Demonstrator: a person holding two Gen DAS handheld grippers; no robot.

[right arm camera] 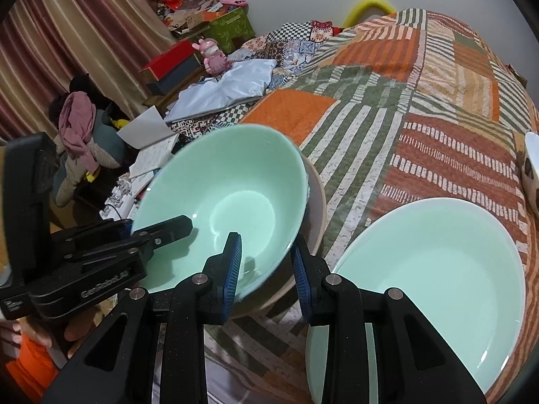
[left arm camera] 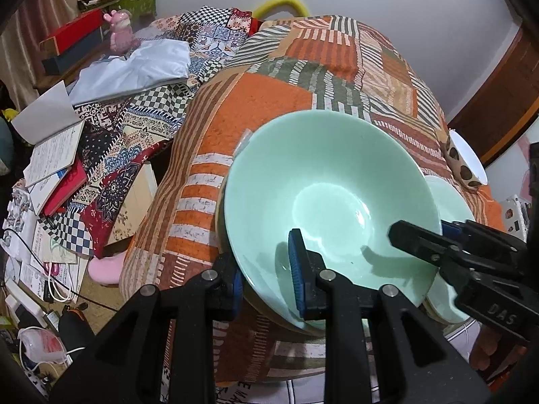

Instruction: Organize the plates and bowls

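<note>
A pale green bowl (left arm camera: 330,198) (right arm camera: 229,202) sits tilted inside a beige bowl (right arm camera: 316,202) on the patchwork quilt. My left gripper (left arm camera: 266,269) straddles the green bowl's near rim, one pad inside and one outside, jaws partly apart. My right gripper (right arm camera: 267,266) straddles the same bowl's rim on its other side, one pad inside and one outside; it also shows in the left wrist view (left arm camera: 417,239). A pale green plate (right arm camera: 434,279) lies on the quilt to the right of the bowls. A spotted white bowl (left arm camera: 466,161) lies tipped at the far right.
The quilt-covered bed (right arm camera: 387,111) stretches back to the wall. To the left lie books and papers (left arm camera: 50,155), a grey cloth (left arm camera: 134,67), a pink figurine (left arm camera: 119,33), boxes, and cables on the floor (left arm camera: 50,286).
</note>
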